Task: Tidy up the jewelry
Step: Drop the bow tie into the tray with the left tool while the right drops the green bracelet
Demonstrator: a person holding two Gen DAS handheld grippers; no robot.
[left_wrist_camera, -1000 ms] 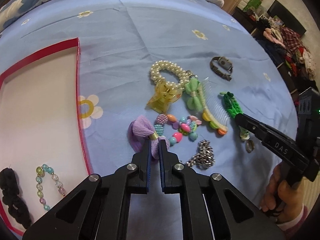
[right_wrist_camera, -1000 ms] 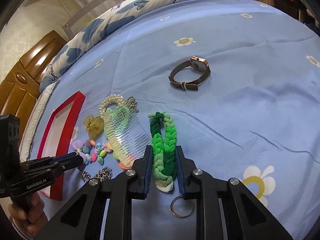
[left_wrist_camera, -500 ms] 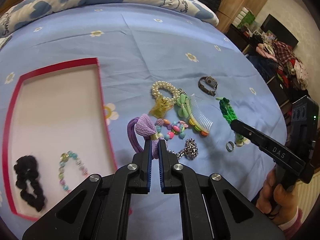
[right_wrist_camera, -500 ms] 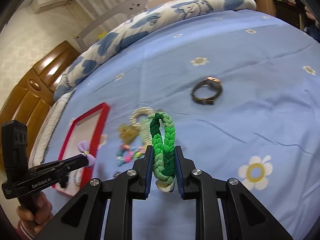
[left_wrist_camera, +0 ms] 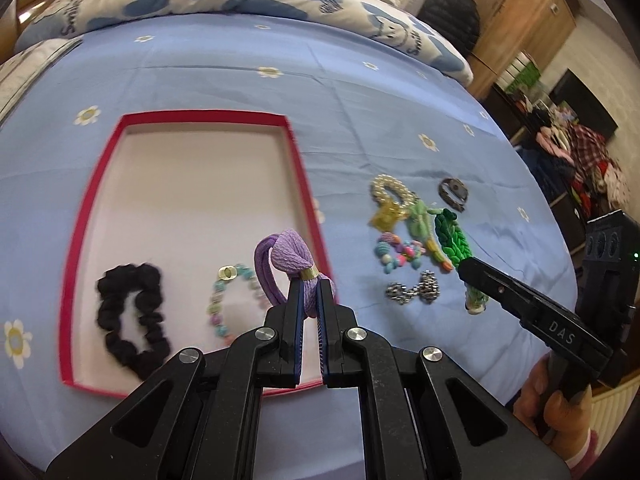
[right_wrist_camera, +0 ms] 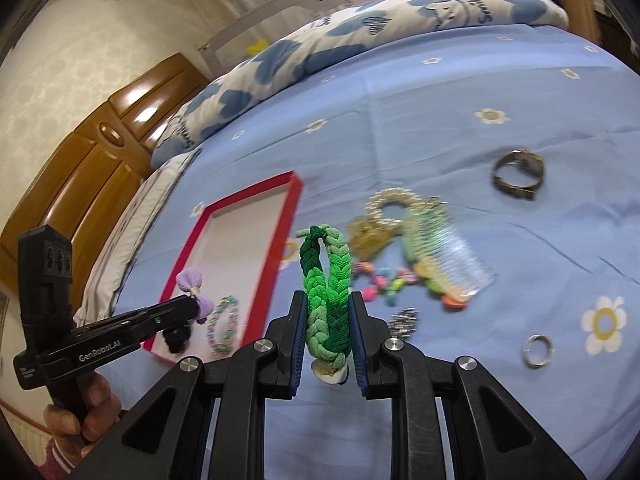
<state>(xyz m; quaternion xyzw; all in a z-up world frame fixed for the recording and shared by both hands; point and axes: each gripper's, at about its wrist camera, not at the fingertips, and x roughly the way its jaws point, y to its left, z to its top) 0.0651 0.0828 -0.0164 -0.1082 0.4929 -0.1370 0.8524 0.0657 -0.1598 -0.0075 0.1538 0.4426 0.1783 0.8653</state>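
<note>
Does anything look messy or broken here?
Nothing looks broken. The messy bit is the pile of beads, pearls and a comb, heaped together on the bedsheet beside the red tray. A small ring lies alone on the sheet, apart from the rest.

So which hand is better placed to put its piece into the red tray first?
Left. The left gripper holds the purple hair tie right at the red tray rim; the right gripper with the green braid is farther off.
</note>
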